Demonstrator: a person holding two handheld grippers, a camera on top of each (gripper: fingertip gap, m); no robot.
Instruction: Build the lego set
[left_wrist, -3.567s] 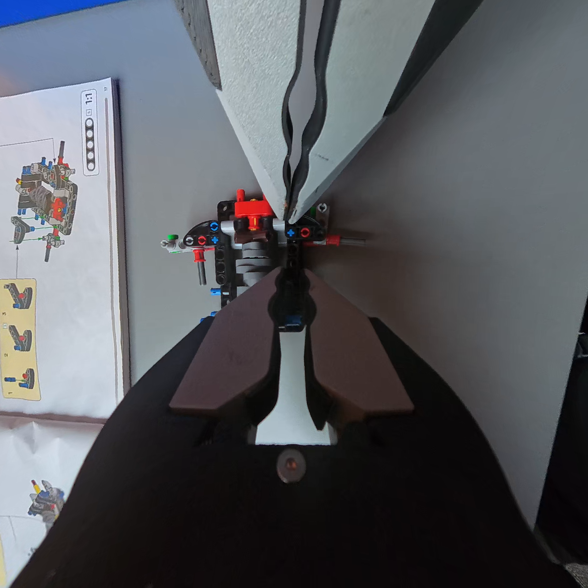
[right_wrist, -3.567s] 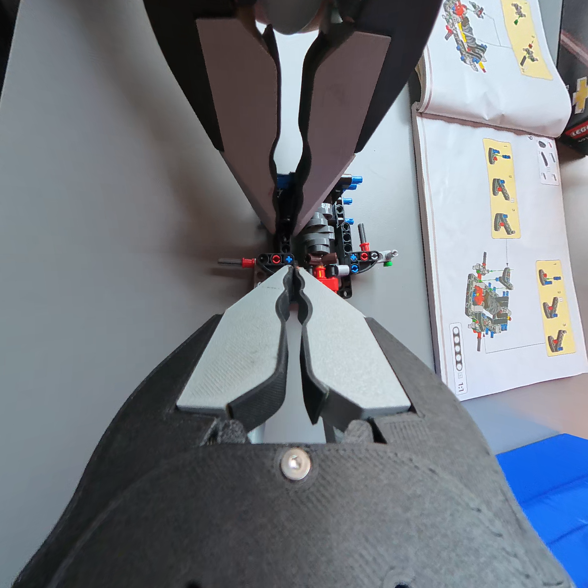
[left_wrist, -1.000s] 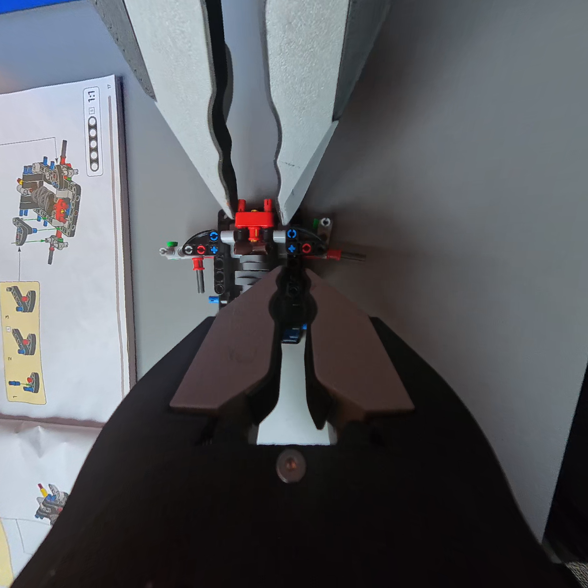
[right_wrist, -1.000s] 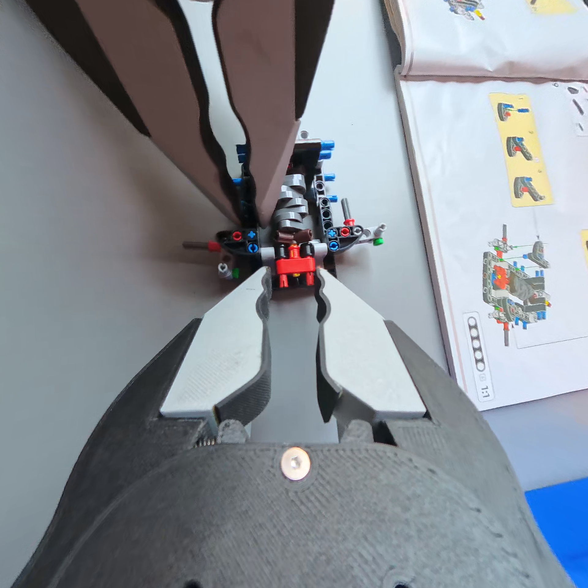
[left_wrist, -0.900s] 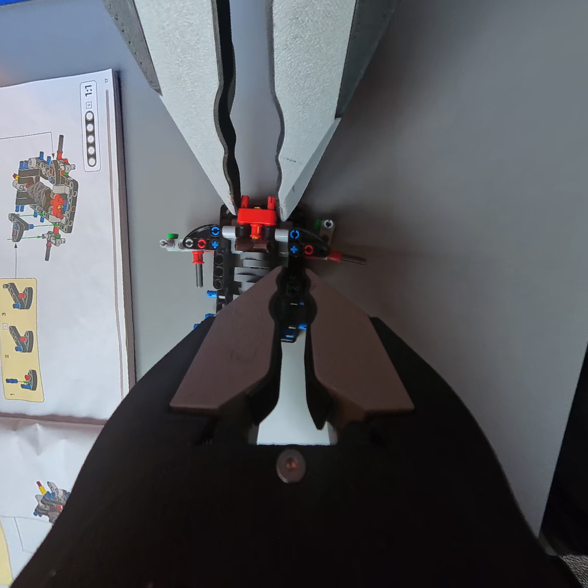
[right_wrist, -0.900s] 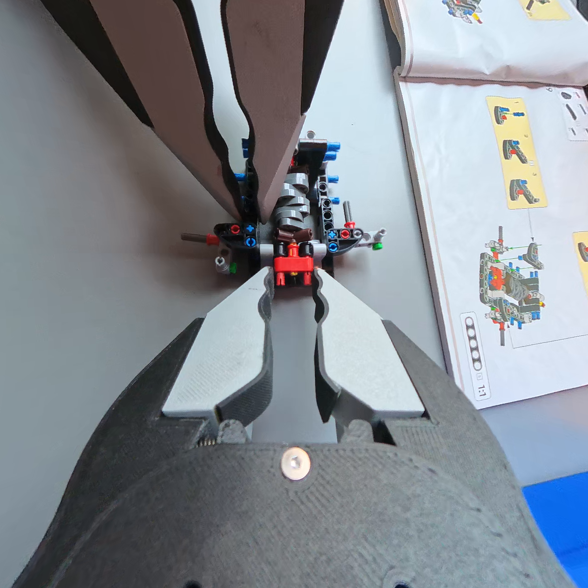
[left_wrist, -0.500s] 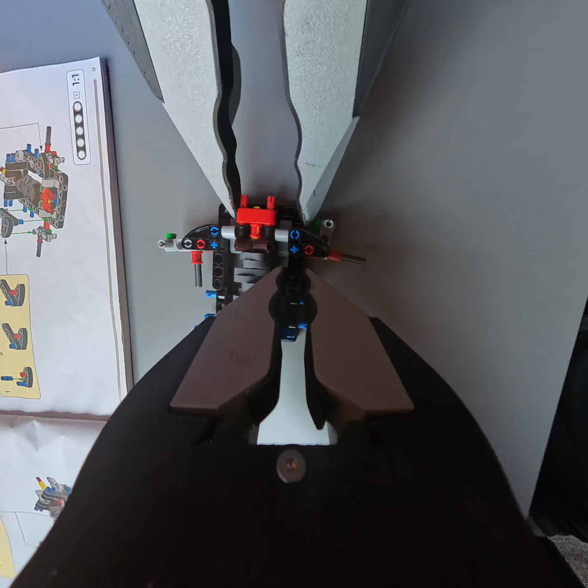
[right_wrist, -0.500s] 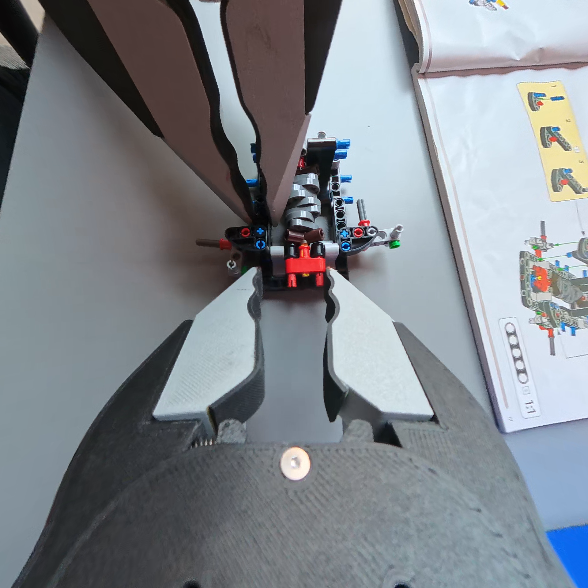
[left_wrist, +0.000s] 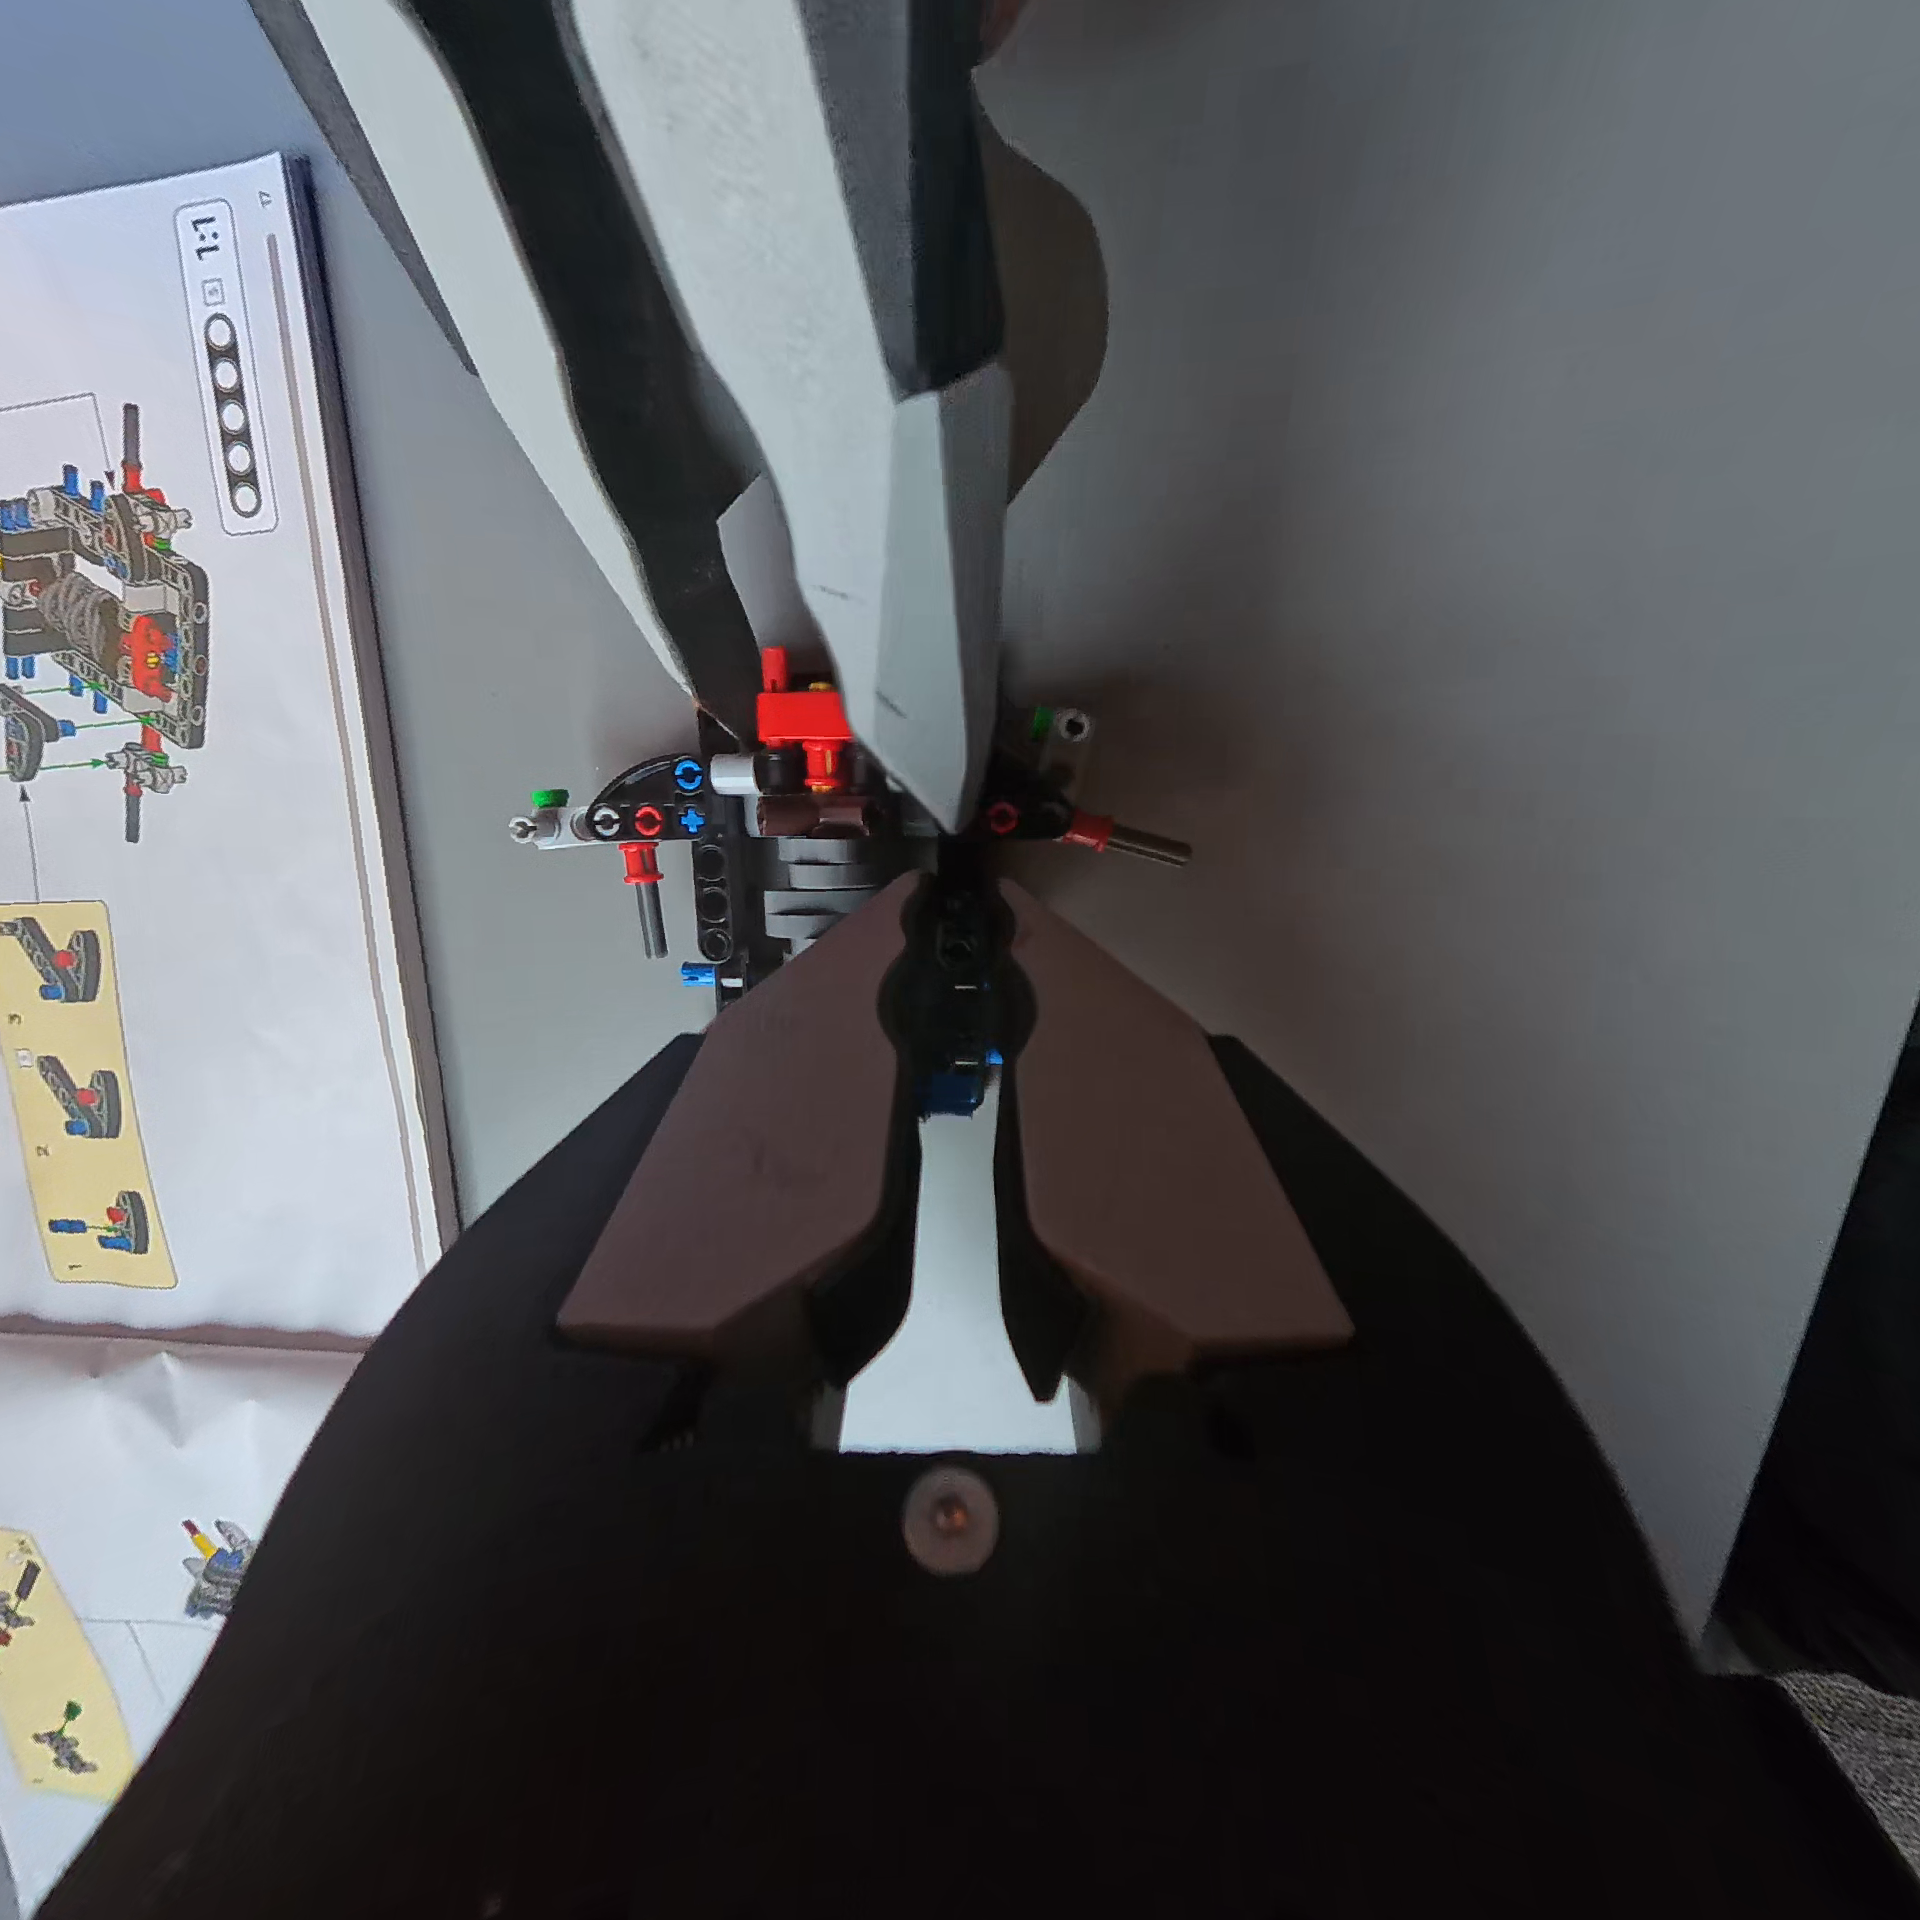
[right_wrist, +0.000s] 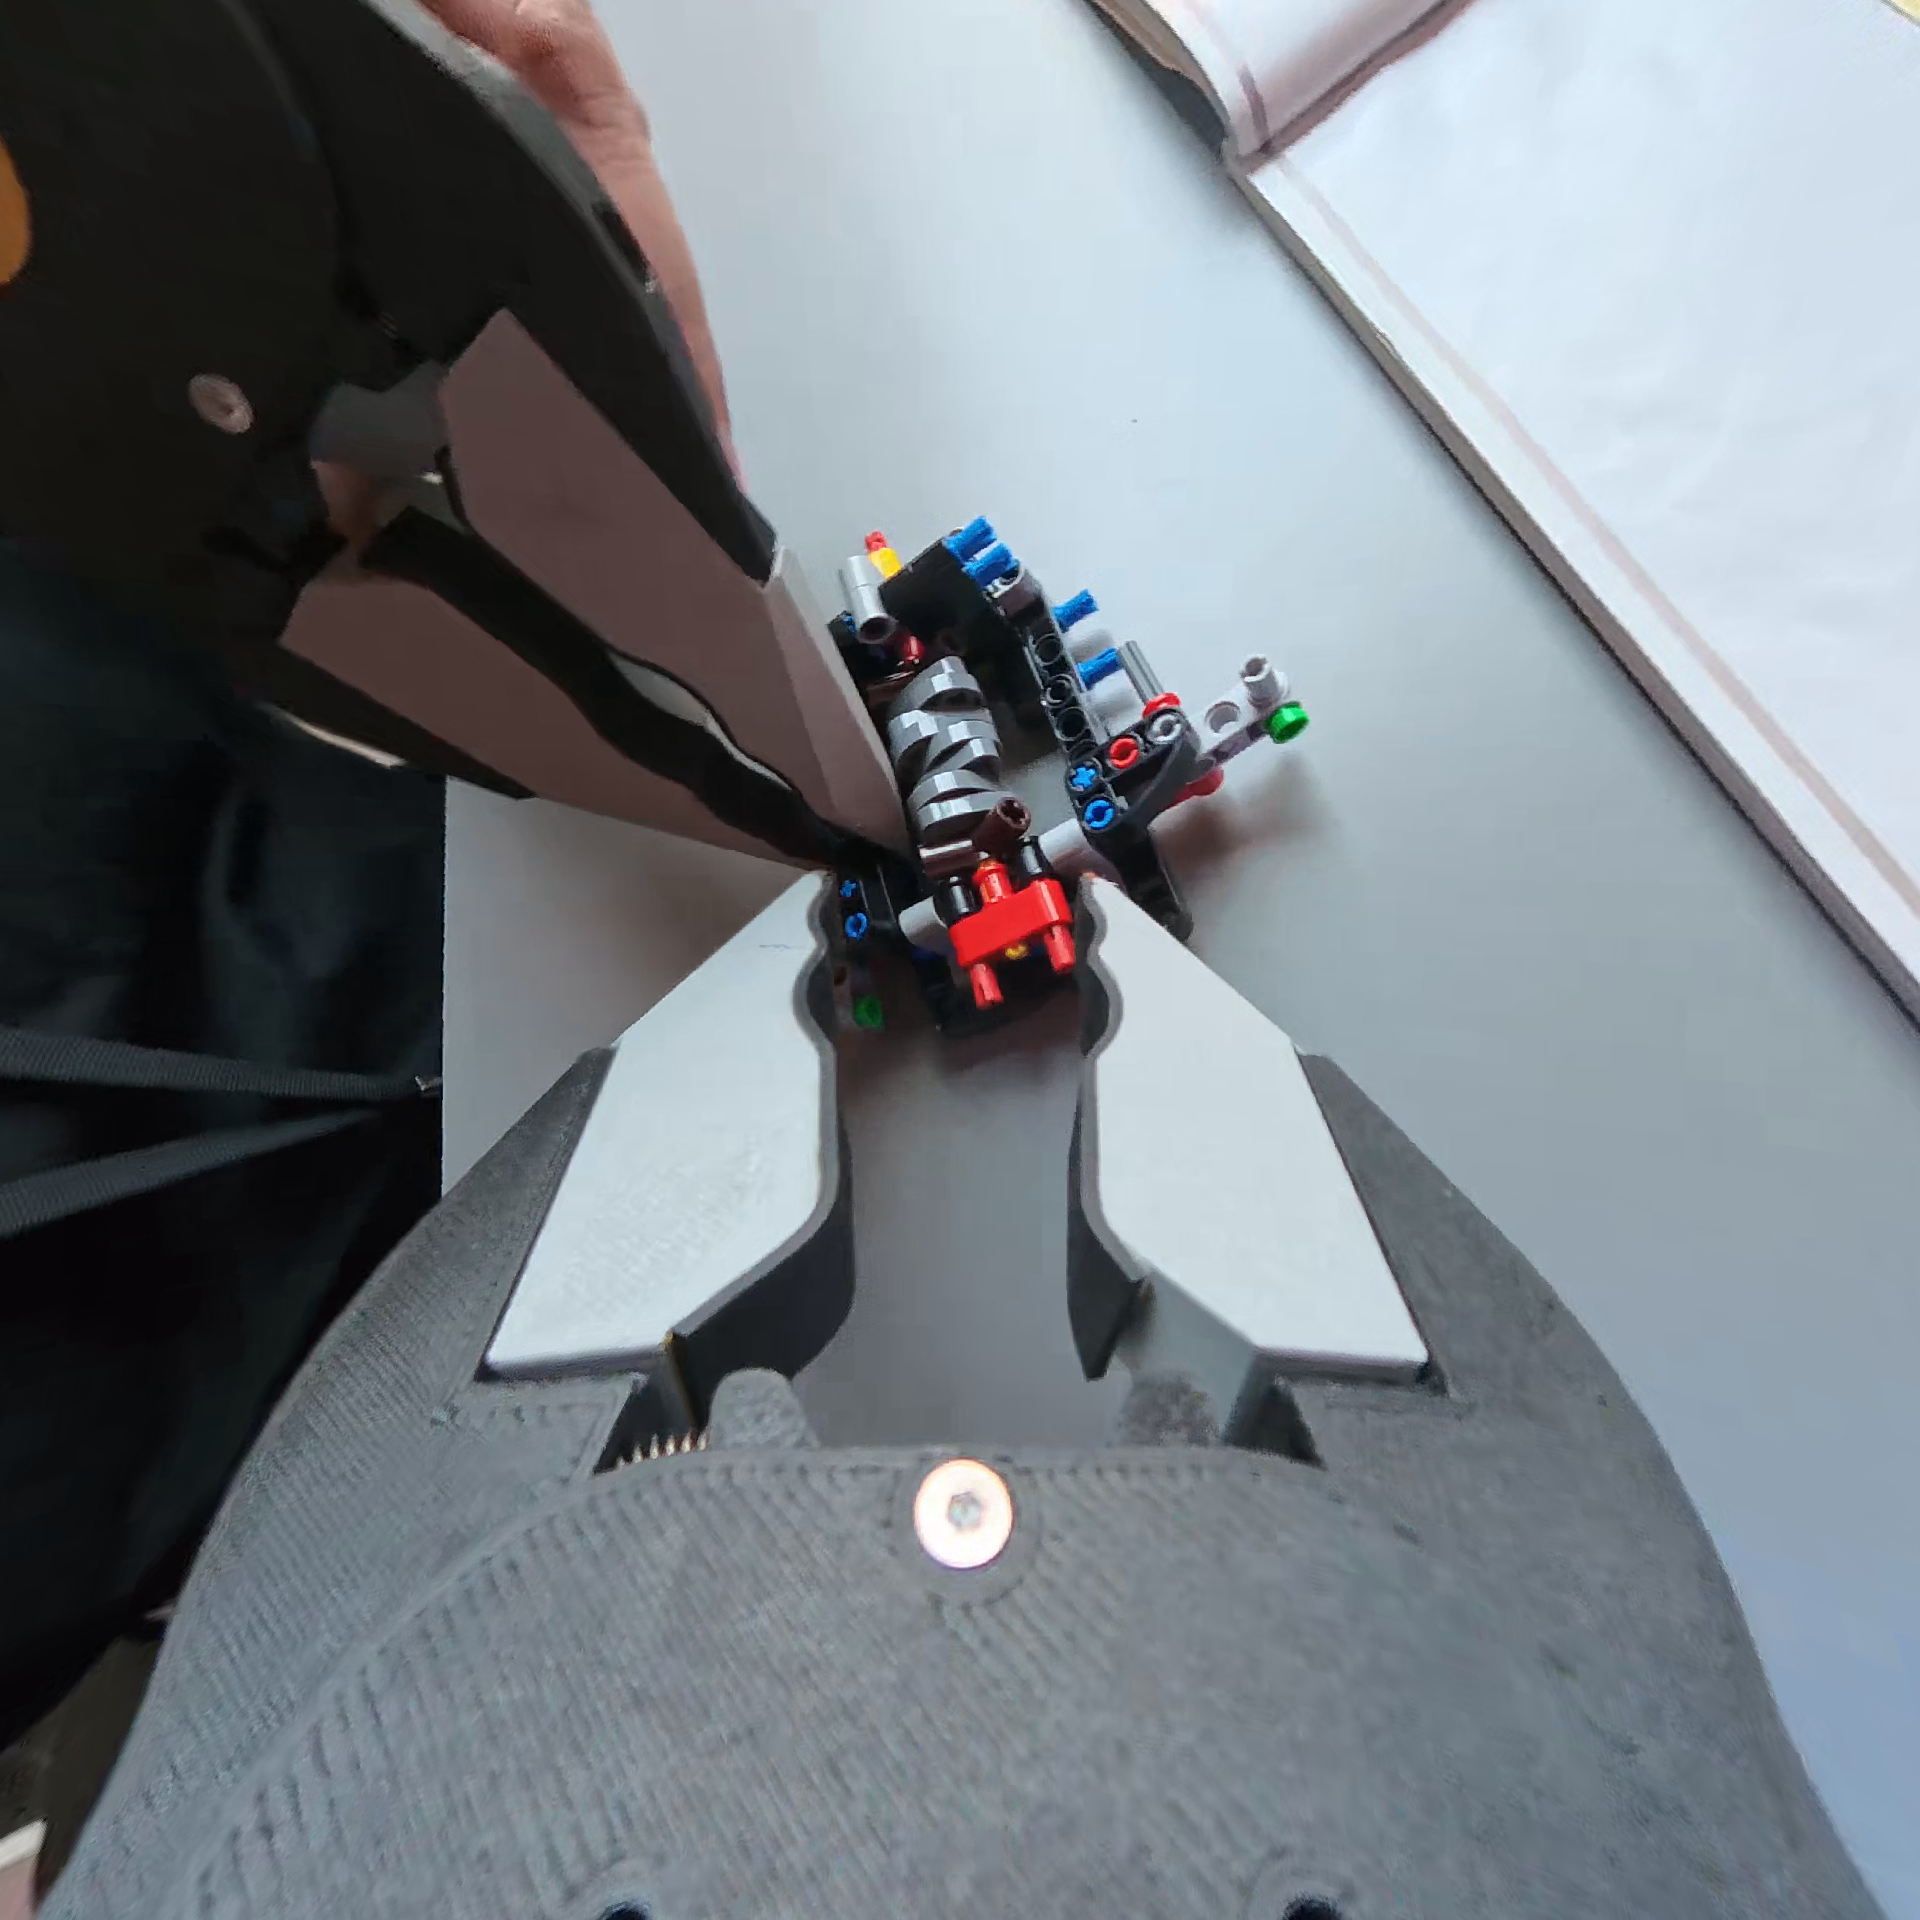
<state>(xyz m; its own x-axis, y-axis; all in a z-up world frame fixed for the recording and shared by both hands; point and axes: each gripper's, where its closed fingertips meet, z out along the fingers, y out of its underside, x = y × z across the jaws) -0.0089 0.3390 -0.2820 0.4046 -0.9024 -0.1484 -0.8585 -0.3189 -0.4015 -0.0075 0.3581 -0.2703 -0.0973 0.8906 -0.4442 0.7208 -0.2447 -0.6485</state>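
The partly built lego assembly (left_wrist: 810, 831) lies on the grey table: a black frame with grey gears, blue pins and a red block (left_wrist: 795, 717) at its end. My left gripper (left_wrist: 956, 894), with brown fingers, is shut on the assembly's black side beam. In the right wrist view it reaches in from the upper left (right_wrist: 842, 842). My right gripper (right_wrist: 956, 904), with grey fingers, is open. Its tips straddle the end of the assembly (right_wrist: 977, 769) that carries the red block (right_wrist: 1008, 925). In the left wrist view it comes down from the top, tilted (left_wrist: 842, 748).
The open instruction booklet (left_wrist: 156, 727) lies on the table to the left of the assembly, and at the upper right in the right wrist view (right_wrist: 1662, 312). The table edge (right_wrist: 447, 935) runs close by the left gripper. A person's hand (right_wrist: 603, 94) holds that gripper. Left and right tips are no more than a few centimetres apart.
My right gripper has opened wider and rolled to a tilt, its tips now on either side of the assembly's red-block end. My left gripper has stayed shut on the black beam.
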